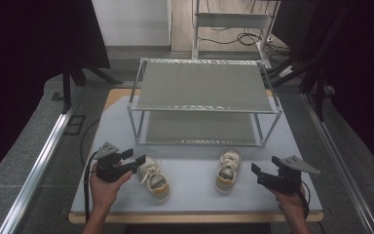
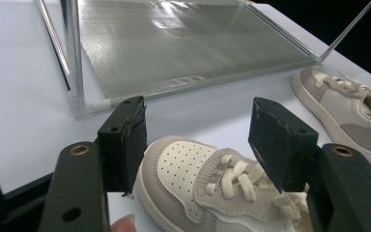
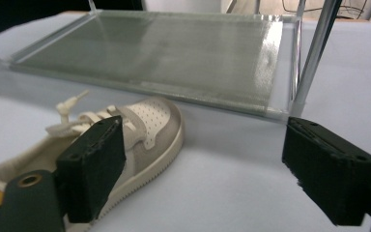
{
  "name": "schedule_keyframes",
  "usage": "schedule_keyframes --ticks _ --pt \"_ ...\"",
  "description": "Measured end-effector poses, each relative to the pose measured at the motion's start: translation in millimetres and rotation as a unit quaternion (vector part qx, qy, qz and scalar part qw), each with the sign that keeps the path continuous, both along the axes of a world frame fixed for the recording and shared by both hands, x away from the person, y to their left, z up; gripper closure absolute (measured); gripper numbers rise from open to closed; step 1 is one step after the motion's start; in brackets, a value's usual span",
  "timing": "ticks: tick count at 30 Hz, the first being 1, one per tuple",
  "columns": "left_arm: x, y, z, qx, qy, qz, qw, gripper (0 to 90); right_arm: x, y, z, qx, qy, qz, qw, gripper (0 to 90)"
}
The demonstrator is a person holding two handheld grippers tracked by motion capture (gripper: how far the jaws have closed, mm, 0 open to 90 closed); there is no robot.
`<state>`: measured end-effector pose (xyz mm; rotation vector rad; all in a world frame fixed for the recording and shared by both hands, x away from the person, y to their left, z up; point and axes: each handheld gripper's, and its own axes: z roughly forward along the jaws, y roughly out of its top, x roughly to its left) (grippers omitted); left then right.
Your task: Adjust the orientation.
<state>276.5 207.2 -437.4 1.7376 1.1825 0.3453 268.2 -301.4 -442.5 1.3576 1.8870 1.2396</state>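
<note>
Now both open tools flank two shoes point(image 1: 154, 178).

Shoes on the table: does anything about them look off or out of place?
Slightly. The left shoe is turned at an angle, while the right shoe points nearly straight at the rack, so the pair isn't parallel. Both stand upright, laces loose; no damage shows.

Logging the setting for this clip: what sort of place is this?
Probably a lab or recording workspace, not a home: a white table framed by metal rails, black curtains on both sides, loose cables on the floor behind a two-tier rack.
</note>
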Motion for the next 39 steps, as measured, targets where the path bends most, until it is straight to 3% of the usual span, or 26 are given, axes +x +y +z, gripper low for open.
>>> schedule_keyframes --ticks 7,11,12,14,18,20,23,27,28,31,36,39 --pt "-1.5 0.5 -4.1 0.003 0.006 -0.004 1.0000 37.4 2.0 1.5 -1.9 -0.009 0.006 0.010 0.9999 24.9" --pt "-2.8 -0.4 -3.2 0.005 0.005 -0.008 0.9999 37.1 -1.6 8.6 2.7 -0.018 -0.008 0.025 0.9995 32.1" --pt "-3.0 -0.1 -2.6 0.005 0.005 -0.008 0.9999 37.0 -2.5 10.1 5.1 -0.016 -0.011 0.031 0.9993 34.7" --pt "-1.5 0.4 -3.5 0.004 0.008 -0.008 0.9999 37.1 -1.3 17.0 14.2 0.015 -0.010 0.062 0.9979 39.5" --pt "0.5 0.1 -6.0 0.006 0.016 -0.010 0.9998 37.1 2.5 32.6 24.8 0.009 -0.020 0.083 0.9964 43.2" --pt "0.7 -0.2 -6.4 0.007 0.017 -0.010 0.9998 37.1 4.9 47.3 30.9 0.013 -0.024 0.105 0.9941 46.7" --pt "0.5 0.3 -5.6 0.007 0.018 -0.013 0.9997 37.2 6.3 55.7 31.8 0.017 -0.023 0.117 0.9928 49.2" --pt "0.4 3.0 -4.1 0.003 0.018 -0.011 0.9998 36.9 9.1 78.3 31.2 0.012 -0.014 0.155 0.9878 54.7" --pt "-0.2 4.1 -3.2 0.002 0.017 -0.011 0.9998 36.9 9.1 78.3 31.2 0.012 -0.014 0.155 0.9878 54.7" --pt "-1.7 6.2 -0.9 -0.001 0.015 -0.009 0.9999 36.8 9.6 102.4 29.6 0.007 -0.009 0.189 0.9818 59.3" --pt "-2.7 5.0 -0.6 0.000 0.016 -0.015 0.9997 36.5 9.8 126.0 27.2 0.011 -0.005 0.197 0.9804 64.8" --pt "-2.2 4.8 -0.9 -0.001 0.018 -0.018 0.9997 36.3 10.3 147.1 24.0 0.016 0.001 0.216 0.9763 72.0"
